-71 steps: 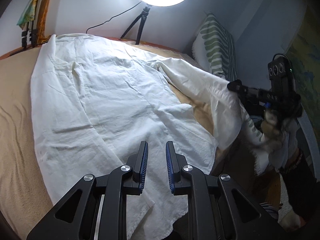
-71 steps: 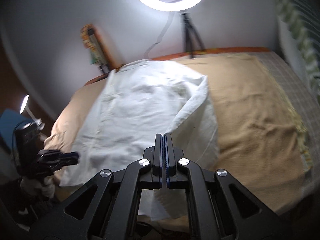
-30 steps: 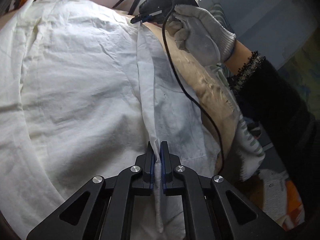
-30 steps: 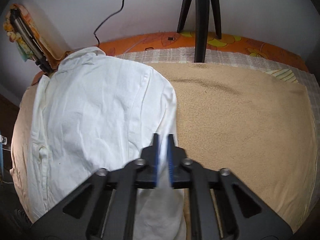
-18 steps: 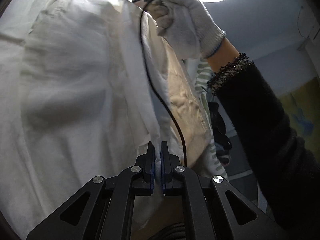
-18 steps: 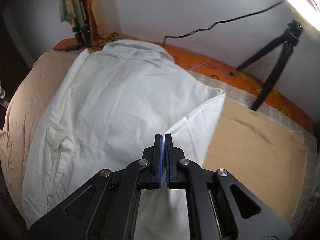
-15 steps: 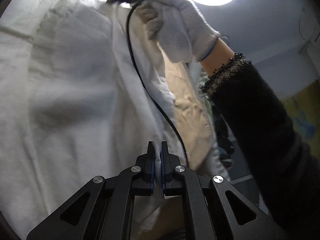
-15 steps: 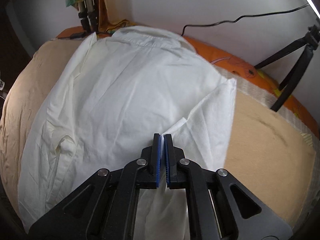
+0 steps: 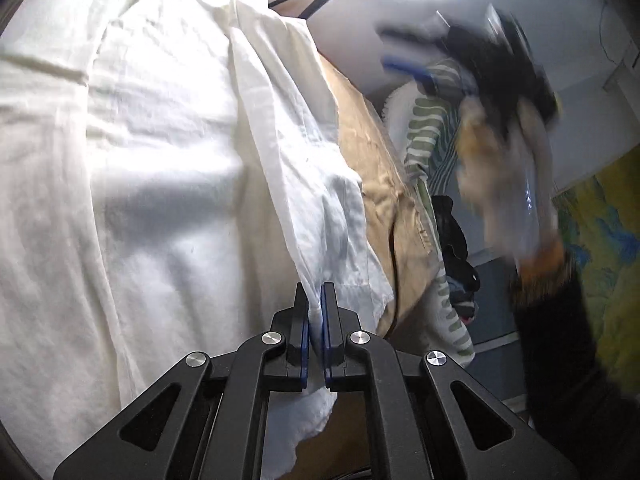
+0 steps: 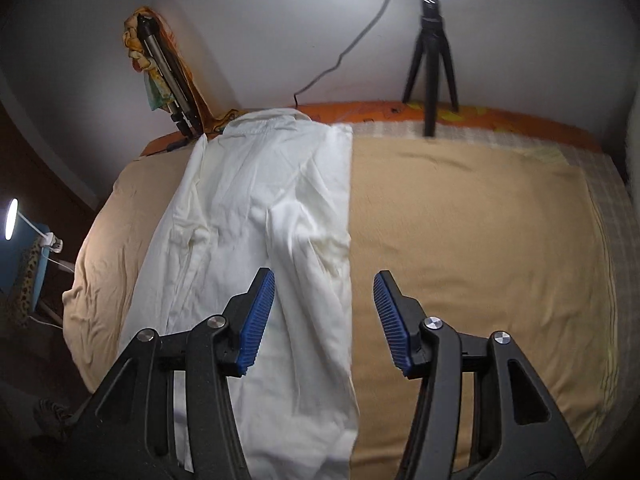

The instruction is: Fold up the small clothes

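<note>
- Left tongs (image 9: 315,308) pinched the shirt (image 9: 168,168) hem at bottom centre.
- Right tongs (image 10: 324,320) had just been opening, nothing between them.
- Shirt lay folded lengthwise, left-centre, on the bed (image 10: 480,240).

Free room and obstacles. The tan blanket (image 10: 472,240) right of the white shirt (image 10: 256,216) lies bare — open passage for the right gripper (image 10: 324,320), whose jaws have just been opening with nothing between them. At the far edge a tripod (image 10: 430,60) stands on the bed, its cable (image 10: 352,44) trailing down the wall; a second folded tripod (image 10: 164,68) leans at the far left corner. Beside the left gripper (image 9: 315,320) — clamped on the shirt's edge — a striped pillow (image 9: 428,120) bounds the right side.
</note>
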{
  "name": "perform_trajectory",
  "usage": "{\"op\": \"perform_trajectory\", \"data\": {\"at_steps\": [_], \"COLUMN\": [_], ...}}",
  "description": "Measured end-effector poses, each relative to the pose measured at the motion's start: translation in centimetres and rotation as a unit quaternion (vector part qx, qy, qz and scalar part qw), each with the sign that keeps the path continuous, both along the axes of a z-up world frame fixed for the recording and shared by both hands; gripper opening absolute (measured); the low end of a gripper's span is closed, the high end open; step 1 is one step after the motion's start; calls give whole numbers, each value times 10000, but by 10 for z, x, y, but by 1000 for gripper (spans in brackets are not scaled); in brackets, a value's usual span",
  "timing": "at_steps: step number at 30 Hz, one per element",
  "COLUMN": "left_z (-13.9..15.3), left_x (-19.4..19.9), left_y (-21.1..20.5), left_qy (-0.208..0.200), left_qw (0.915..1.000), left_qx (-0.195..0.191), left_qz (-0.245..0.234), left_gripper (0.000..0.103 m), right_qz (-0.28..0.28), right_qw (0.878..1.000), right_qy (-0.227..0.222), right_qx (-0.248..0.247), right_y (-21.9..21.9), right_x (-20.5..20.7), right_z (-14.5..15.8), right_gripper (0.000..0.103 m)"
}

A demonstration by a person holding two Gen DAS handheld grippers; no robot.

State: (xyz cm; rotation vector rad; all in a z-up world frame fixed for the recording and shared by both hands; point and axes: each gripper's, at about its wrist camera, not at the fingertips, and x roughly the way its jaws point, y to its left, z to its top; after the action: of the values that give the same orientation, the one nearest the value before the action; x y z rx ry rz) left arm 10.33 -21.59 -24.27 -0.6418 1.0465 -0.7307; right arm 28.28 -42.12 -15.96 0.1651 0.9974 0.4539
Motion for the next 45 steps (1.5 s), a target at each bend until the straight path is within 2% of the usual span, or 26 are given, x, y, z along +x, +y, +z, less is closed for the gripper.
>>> {"op": "perform_trajectory", "data": {"at_steps": [5,9,10,11,12,13,17,19,20,22,24,26,28,31,32,33,35,38,41,43,45], "left_z": [-5,-7,-7,-7,-7,-6,-2,-1,0,-6,-6,4,18,39,42,46,49,43,27,18,12], "left_x": [0,-2,-2,-3,-4,-3,-9,-13,-12,-14,-16,-19,-25,-35,-36,-34,-28,-7,5,11,14], "left_y": [3,6,6,5,5,10,3,-7,-14,-24,-29,-29,-25,-16,-13,-15,-23,-48,-59,-65,-70], "left_qy": [223,386,406,422,439,452,499,423,372,302,181,26,-207,-688,-804,-913,-1133,-1219,-1107,-1065,-1061], "left_qw": [9993,9977,9974,9971,9968,9965,9951,9967,9980,9995,9994,9985,9970,9933,9922,9911,9881,9845,9845,9834,9823], "left_qx": [-310,-548,-580,-614,-646,-673,-818,-691,-511,27,292,540,747,904,918,923,1016,1257,1351,1447,1511], "left_qz": [9,98,125,146,166,184,229,107,36,24,-11,25,44,224,272,300,201,-5,-172,-267,-330], "left_gripper": [3,3,3,3,3,3,3,3,3,3,3,6,8,8,8,8,8,8,8,8,8], "right_qz": [172,144,155,156,187,247,364,351,285,143,134,167,202,312,327,318,269,396,570,691,645], "right_qw": [9953,9924,9924,9928,9918,9894,9935,9951,9957,9966,9955,9969,9969,9990,9992,9990,9980,9961,9963,9958,9969], "right_qy": [763,1036,999,947,963,1027,693,513,485,574,790,748,760,297,115,-65,-382,-348,-175,112,305], "right_qx": [573,649,696,721,815,994,829,774,741,576,510,203,44,133,216,295,421,706,619,586,333], "right_y": [-18,-12,-10,-10,-9,-8,-6,-15,-20,-25,-24,-23,-23,-29,-31,-32,-29,-14,9,23,32], "right_x": [-85,-110,-109,-110,-109,-108,-114,-121,-121,-119,-113,-112,-109,-100,-94,-86,-62,-13,33,58,78], "right_z": [-63,-98,-101,-101,-100,-100,-72,-59,-58,-66,-80,-86,-84,-59,-48,-39,-20,-9,-12,-22,-33], "right_gripper": [54,54,51,39,11,5,3,3,3,3,3,3,9,17,29,46,57,57,57,57,57]}}
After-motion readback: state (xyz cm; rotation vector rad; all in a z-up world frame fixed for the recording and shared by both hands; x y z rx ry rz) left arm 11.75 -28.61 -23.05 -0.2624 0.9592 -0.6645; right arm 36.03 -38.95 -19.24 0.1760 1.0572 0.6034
